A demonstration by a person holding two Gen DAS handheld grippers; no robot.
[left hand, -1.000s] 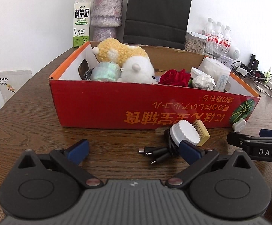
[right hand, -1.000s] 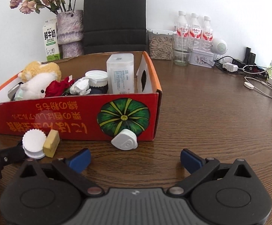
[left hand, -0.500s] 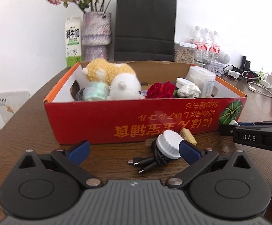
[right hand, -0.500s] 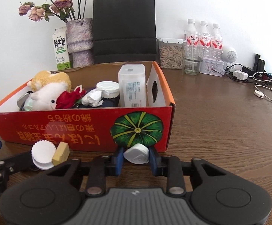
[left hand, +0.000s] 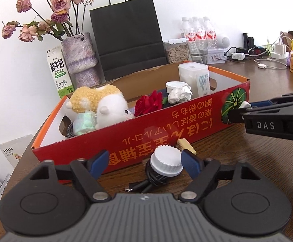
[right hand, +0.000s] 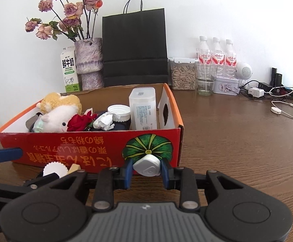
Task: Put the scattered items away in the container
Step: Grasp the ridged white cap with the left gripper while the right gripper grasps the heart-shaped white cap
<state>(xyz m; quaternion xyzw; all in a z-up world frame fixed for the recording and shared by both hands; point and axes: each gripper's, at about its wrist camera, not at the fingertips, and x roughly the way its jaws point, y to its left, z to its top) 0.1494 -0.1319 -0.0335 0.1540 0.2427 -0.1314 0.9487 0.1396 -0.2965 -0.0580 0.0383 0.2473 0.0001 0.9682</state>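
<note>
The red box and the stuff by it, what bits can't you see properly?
- Box bottom: both views, hidden by its front wall and the toys.
- Black cable: left wrist view, partly under the white cap; right wrist view, behind the left gripper.
- Yellow block: mostly hidden by the cap.
- Small label print on the white container: too small.

Behind the box at twelve o'clock stands a black paper bag (right hand: 134, 48); a vase of dried roses (right hand: 88, 60) and milk carton (right hand: 69, 69) at eleven; three water bottles (right hand: 217, 57) at one
</note>
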